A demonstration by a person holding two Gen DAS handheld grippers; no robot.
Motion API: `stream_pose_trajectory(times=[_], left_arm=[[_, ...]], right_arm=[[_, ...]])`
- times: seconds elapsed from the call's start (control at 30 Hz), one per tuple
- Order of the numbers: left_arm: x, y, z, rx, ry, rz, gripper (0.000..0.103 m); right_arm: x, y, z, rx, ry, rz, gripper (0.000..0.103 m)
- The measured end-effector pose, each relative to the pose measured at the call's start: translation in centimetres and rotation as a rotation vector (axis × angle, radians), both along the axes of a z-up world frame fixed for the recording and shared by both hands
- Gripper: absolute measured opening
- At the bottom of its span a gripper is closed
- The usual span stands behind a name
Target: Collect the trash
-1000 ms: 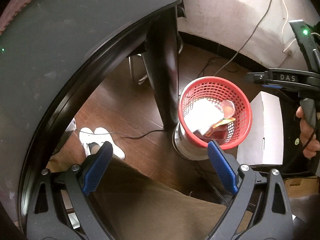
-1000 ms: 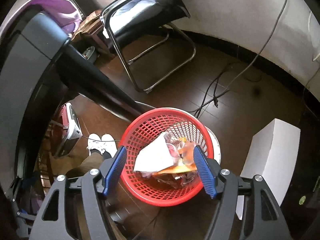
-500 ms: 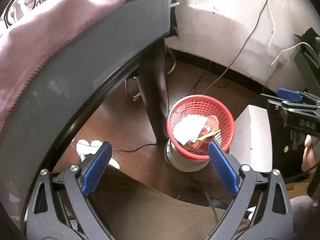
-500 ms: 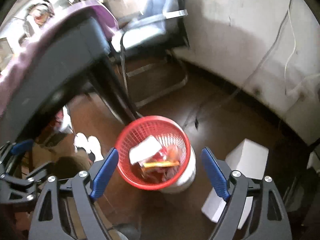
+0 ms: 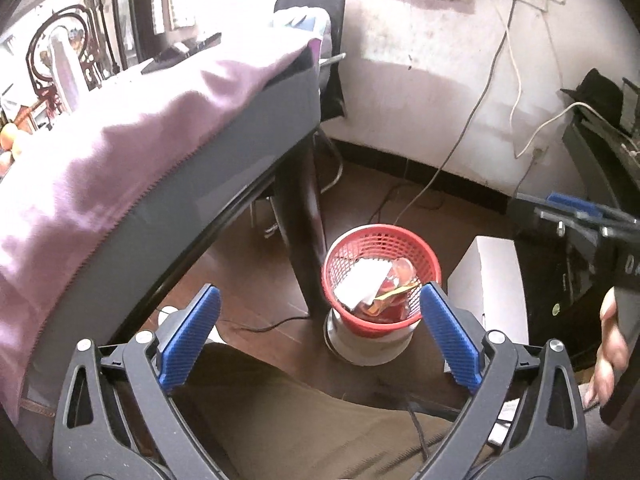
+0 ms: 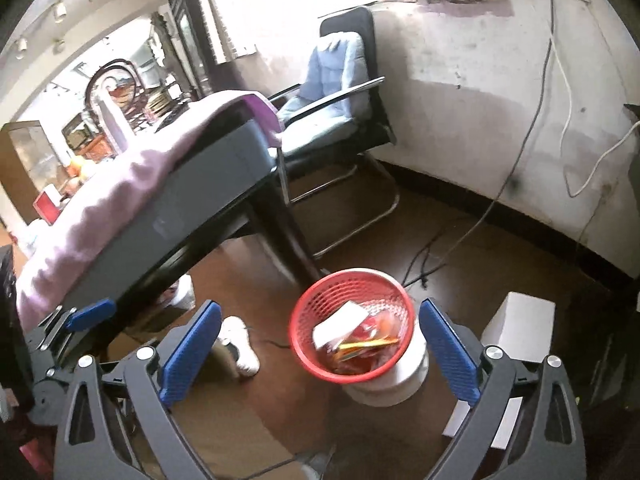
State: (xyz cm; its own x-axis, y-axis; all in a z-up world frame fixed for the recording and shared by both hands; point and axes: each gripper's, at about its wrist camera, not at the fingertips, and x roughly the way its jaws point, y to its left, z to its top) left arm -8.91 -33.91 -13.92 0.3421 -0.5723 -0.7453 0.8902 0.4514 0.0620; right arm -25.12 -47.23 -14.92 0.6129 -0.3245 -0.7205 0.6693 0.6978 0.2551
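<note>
A red mesh basket (image 5: 424,256) (image 6: 320,300) stands on a white round base on the brown floor beside the table leg. Inside lie a white paper (image 5: 362,280) (image 6: 340,322), a clear cup (image 5: 403,269) and orange and red wrappers (image 6: 364,346). My left gripper (image 5: 320,334) hangs well above the basket, open, with nothing between its blue pads. High over the basket too, my right gripper (image 6: 320,344) has its jaws still opening wide, and they are empty. The right gripper shows at the right edge of the left wrist view (image 5: 580,216), the left gripper at the left edge of the right wrist view (image 6: 86,312).
A dark table (image 5: 224,168) under a purple cloth (image 5: 100,160) fills the left. A white box (image 5: 492,280) sits right of the basket. A chair (image 6: 340,92) stands by the wall, cables trail on the floor, and a person's trouser leg and white shoes (image 6: 236,344) are below.
Both grippers have risen away from the basket, which now looks smaller. The right gripper's jaws have spread wider. The table top and room have come into view.
</note>
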Motion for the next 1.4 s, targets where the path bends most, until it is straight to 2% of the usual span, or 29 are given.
stream_pose_trajectory(times=[0.2, 0.37, 0.53, 0.63, 0.77, 0.9, 1.0, 1.1, 1.27, 1.4], left_arm=[[-1.4, 1.3, 2.1, -0.046, -0.009, 0.006, 0.096], [-3.1, 2.2, 4.1, -0.072, -0.059, 0.009, 0.096], [-4.6, 2.7, 7.3, -0.105, -0.139, 0.026, 0.096], [-5.4, 3.1, 10.5, -0.143, -0.177, 0.041, 0.096], [-5.9, 4.0, 14.4, -0.206, -0.175, 0.057, 0.096], [-7.0, 5.0, 16.6, -0.266, -0.155, 0.064, 0.096], [-7.6, 6.0, 16.8, -0.295, -0.16, 0.088, 0.096], [-7.4, 6.6, 15.9, -0.295, -0.122, 0.101, 0.096], [-6.4, 6.2, 13.5, -0.239, -0.152, 0.149, 0.096], [-5.3, 5.7, 11.5, -0.205, -0.141, 0.159, 0.096]], right_arm=[[-1.6, 1.6, 2.3, -0.049, 0.003, 0.018, 0.097], [-2.7, 2.7, 4.5, -0.099, 0.029, 0.05, 0.097], [-4.4, 3.9, 8.4, -0.152, -0.051, 0.091, 0.097], [-5.4, 4.5, 11.1, -0.192, -0.093, 0.098, 0.097], [-6.6, 5.7, 14.1, -0.242, -0.121, 0.115, 0.097], [-8.5, 6.9, 16.1, -0.295, -0.158, 0.114, 0.097], [-9.5, 7.4, 16.4, -0.299, -0.186, 0.116, 0.097], [-9.4, 7.6, 15.6, -0.283, -0.181, 0.131, 0.097], [-7.9, 7.7, 13.5, -0.259, -0.144, 0.143, 0.097], [-6.6, 6.8, 11.3, -0.215, -0.112, 0.135, 0.097]])
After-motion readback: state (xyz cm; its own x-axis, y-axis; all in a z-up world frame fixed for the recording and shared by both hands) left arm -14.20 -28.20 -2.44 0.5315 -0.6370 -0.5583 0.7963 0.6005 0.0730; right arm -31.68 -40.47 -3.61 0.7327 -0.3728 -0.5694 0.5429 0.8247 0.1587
